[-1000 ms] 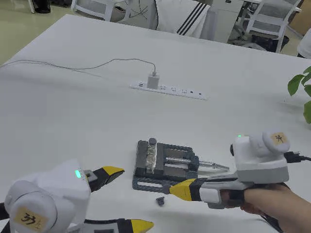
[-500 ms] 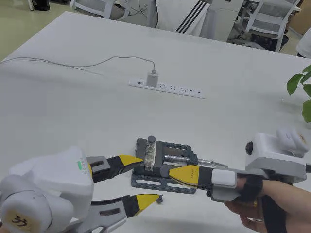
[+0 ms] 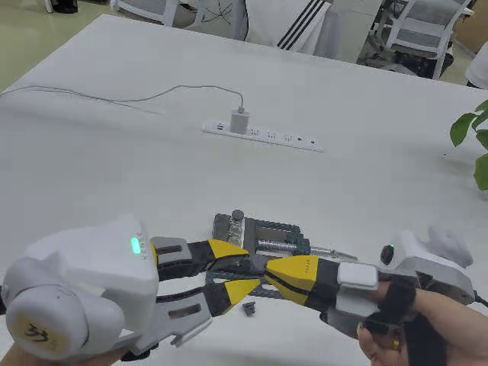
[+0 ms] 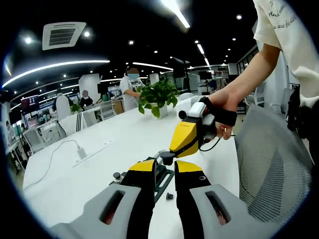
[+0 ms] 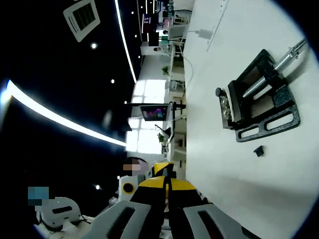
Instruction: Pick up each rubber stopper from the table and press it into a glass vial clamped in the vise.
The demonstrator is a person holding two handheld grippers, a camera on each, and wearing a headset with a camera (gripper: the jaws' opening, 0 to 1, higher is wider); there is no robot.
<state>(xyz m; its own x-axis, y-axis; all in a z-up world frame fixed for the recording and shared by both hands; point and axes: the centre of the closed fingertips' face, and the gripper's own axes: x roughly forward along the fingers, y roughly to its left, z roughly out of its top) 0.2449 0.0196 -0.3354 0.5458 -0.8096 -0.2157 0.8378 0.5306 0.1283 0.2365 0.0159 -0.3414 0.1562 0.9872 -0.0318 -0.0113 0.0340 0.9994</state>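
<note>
A dark vise (image 3: 268, 235) sits on the white table and clamps a glass vial (image 3: 237, 231) with a grey stopper (image 3: 238, 216) on top. A loose dark rubber stopper (image 3: 248, 308) lies on the table just in front of the vise. My left gripper (image 3: 236, 268) is open, one jaw over the vise's front edge and the other beside the loose stopper. My right gripper (image 3: 268, 267) is shut and empty, its tip at the vise's front. The left gripper view shows the left gripper (image 4: 165, 167), the stopper (image 4: 169, 196) and the vise (image 4: 163, 177). The right gripper view shows the right gripper (image 5: 169, 185), vise (image 5: 259, 97) and loose stopper (image 5: 258, 150).
A white power strip (image 3: 263, 139) with a charger (image 3: 239, 122) and a thin cable (image 3: 91, 97) lies farther back on the table. A green plant (image 3: 476, 145) stands at the right edge. Chairs and a seated person are beyond the far edge.
My left gripper has come forward and to the right, up to the vise and the loose stopper. The right gripper has slid left and lower, its tip now meeting the left jaws.
</note>
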